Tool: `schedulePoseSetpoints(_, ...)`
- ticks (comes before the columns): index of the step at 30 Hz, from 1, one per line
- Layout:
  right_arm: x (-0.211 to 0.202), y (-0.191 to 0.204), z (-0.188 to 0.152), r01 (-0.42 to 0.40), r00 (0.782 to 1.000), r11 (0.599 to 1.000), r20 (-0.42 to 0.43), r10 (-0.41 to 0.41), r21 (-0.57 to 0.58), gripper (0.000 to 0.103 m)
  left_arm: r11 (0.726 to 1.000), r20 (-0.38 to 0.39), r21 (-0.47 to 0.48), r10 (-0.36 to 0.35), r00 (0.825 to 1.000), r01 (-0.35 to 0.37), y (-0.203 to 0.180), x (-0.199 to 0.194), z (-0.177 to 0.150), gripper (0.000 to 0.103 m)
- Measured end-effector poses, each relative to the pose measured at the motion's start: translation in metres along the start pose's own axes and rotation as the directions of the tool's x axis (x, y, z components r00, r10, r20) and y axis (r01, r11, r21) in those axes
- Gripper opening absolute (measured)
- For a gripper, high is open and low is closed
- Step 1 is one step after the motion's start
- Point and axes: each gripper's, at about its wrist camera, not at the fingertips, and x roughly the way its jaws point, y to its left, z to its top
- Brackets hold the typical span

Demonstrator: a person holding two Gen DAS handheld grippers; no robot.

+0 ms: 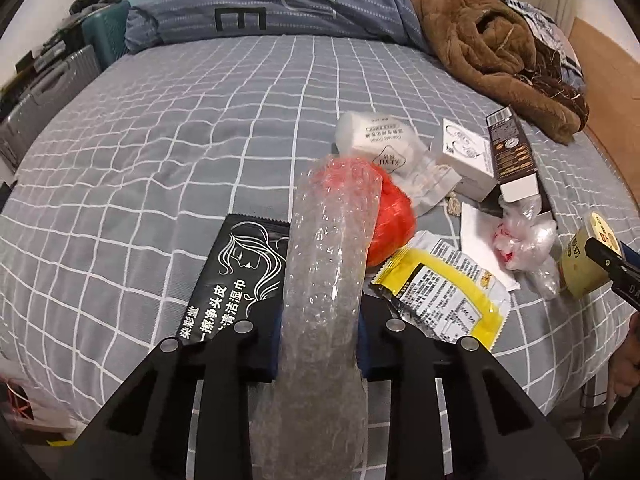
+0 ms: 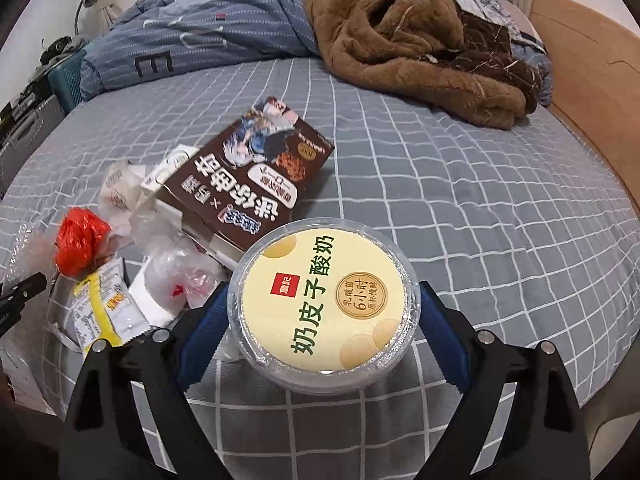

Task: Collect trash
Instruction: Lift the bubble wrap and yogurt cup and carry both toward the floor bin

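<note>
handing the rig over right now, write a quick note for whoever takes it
Left gripper: jaws shut on the bubble wrap, held above the bed.
Right gripper: jaws shut on the yogurt cup, lid facing the camera.
Still on the bed: black wet-wipe sachet, orange plastic bag, yellow wrapper, clear crumpled plastic, brown snack box, white box, cotton pad pack.
Done: two items picked up. Left: drop both, collect the rest. No bin is visible.
</note>
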Motion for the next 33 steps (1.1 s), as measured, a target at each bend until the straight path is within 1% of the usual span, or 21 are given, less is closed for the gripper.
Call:
schedulePoseSetpoints(4,-0.012,0.000,0.002,-0.001,1.000,1.000,0.023,0.001,0.011,0.086,1.000,0.026,-0.008,-0.006,1.000,0.006,0.000,-0.013,0.001,0.026)
schedulePoseSetpoints(6,-0.019,0.000,0.002,-0.006,0.999,1.000,0.041,0.006,0.014,0.086,1.000,0.046,-0.015,-0.019,0.999,0.020,0.000,-0.020,0.001,0.026)
schedulePoseSetpoints(10,-0.033,0.002,-0.001,-0.012,0.998,1.000,0.063,0.011,0.020,0.086,0.999,0.061,-0.014,-0.030,0.998,0.031,-0.005,-0.031,0.000,0.026)
schedulePoseSetpoints(17,-0.069,0.008,-0.012,-0.023,0.993,1.000,0.119,0.021,0.018,0.086,0.999,0.096,0.023,-0.043,0.994,0.041,-0.020,-0.057,-0.015,0.026)
schedulePoseSetpoints(25,-0.101,0.012,-0.026,-0.043,0.987,0.999,0.156,0.038,0.032,0.086,0.997,0.127,0.028,-0.075,0.989,0.072,-0.030,-0.083,-0.032,0.026)
schedulePoseSetpoints(33,-0.127,0.018,-0.033,-0.051,0.981,0.999,0.188,0.046,0.018,0.086,0.996,0.150,0.024,-0.089,0.985,0.087,-0.032,-0.106,-0.043,0.026)
